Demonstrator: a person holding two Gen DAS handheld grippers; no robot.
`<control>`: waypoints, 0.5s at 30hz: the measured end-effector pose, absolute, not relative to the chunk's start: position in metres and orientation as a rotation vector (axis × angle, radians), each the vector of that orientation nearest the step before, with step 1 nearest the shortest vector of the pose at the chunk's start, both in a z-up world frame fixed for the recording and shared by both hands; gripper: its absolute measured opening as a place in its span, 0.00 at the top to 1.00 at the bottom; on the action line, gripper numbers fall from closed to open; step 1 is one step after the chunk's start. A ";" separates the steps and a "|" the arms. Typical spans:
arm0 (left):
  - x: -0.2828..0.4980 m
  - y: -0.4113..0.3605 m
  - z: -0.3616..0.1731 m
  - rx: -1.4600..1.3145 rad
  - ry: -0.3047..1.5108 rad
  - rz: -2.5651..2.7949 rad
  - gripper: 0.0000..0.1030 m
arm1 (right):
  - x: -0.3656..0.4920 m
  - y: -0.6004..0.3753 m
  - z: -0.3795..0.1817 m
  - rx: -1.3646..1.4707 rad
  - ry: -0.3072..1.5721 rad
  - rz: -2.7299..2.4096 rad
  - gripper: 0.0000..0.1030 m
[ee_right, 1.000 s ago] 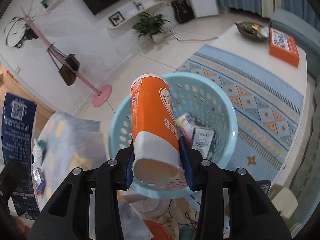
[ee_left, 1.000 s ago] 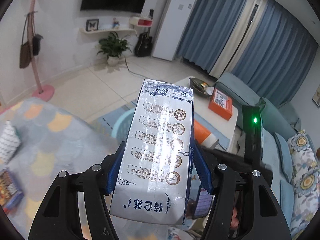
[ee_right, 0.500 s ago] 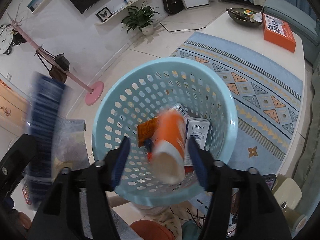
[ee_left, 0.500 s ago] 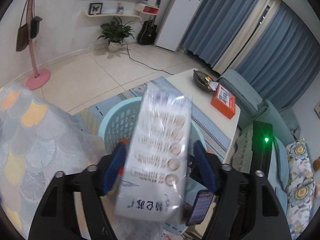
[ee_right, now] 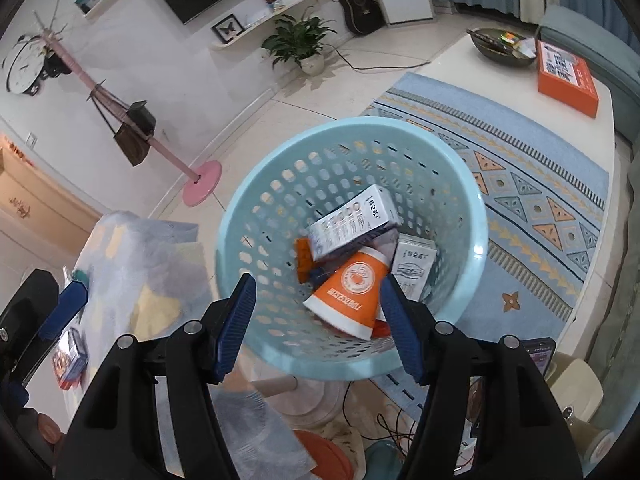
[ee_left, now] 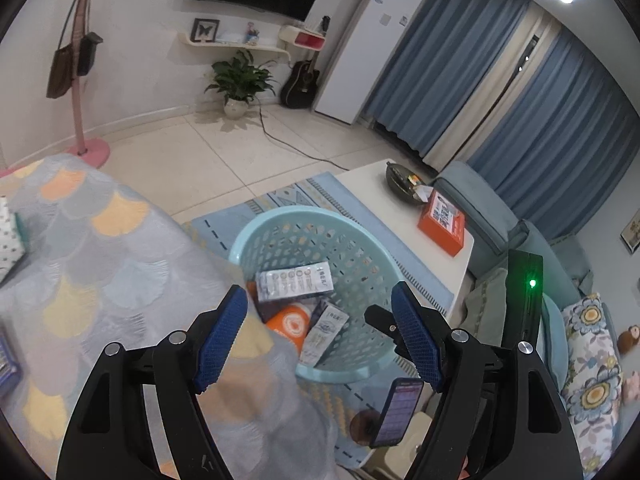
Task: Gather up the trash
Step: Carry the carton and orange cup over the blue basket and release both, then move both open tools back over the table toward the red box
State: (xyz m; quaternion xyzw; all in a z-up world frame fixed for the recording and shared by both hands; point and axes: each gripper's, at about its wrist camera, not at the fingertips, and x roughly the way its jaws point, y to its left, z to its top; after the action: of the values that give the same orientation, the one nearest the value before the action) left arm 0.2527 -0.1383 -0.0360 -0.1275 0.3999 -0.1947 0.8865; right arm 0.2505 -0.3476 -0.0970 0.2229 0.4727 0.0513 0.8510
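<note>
Pale floor tiles and a patterned rug surround the light-blue laundry basket, where the milk carton and orange paper cup lie among other trash. Our left gripper and right gripper hang above it, jaws spread and empty. We lift clear of the rim before swinging toward the blanket-covered tabletop for remaining litter.

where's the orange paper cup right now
In the right wrist view the orange paper cup lies on its side inside the blue basket, just below the white carton.
</note>
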 end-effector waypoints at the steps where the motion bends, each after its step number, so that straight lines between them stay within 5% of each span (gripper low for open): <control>1: 0.250 -0.136 -0.033 -0.265 0.823 -0.401 0.29 | 0.249 -0.345 -0.095 0.466 0.993 0.116 0.41; 15: 0.191 -0.053 -0.008 -0.262 0.724 -0.286 0.29 | 0.225 -0.263 -0.048 0.318 0.916 0.251 0.38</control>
State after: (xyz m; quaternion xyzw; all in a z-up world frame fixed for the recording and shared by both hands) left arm 0.1906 -0.0528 -0.0079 -0.1273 0.3517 -0.1392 0.9169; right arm 0.2245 -0.2632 -0.0482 0.1526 0.4392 0.1204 0.8771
